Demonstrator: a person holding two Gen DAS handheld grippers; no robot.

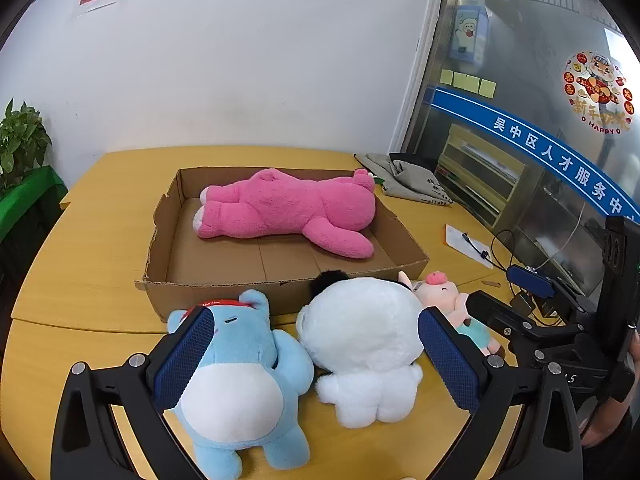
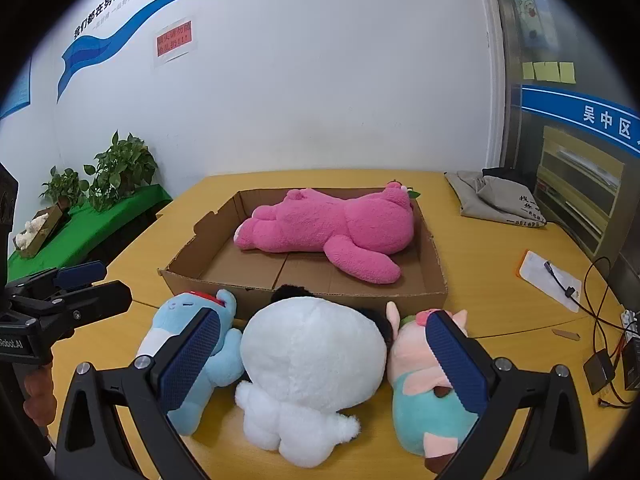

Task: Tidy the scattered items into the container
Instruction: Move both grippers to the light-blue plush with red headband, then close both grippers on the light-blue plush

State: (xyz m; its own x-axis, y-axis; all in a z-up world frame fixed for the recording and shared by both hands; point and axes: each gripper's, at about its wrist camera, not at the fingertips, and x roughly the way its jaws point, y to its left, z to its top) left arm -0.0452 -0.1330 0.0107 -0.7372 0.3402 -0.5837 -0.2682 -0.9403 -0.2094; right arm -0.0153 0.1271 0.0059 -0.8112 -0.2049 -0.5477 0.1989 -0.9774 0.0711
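A shallow cardboard box [image 1: 224,292] [image 2: 304,296] sits on the yellow table with a pink plush bear [image 1: 292,210] [image 2: 332,228] lying inside. In front of the box lie three plush toys: a blue one [image 1: 240,376] [image 2: 176,320], a white one [image 1: 364,340] [image 2: 308,364] and a small pink pig in teal [image 1: 452,300] [image 2: 416,392]. My left gripper [image 1: 316,360] is open, its jaws straddling the blue and white toys. My right gripper [image 2: 324,364] is open, its jaws on either side of the white toy. Each gripper shows at the edge of the other's view.
A grey cloth bag [image 1: 404,178] [image 2: 496,200] lies at the table's back right. A paper sheet with a cable [image 1: 468,244] [image 2: 552,276] and black adapters [image 2: 600,368] lie at right. Potted plants [image 2: 116,172] stand on a green shelf at left.
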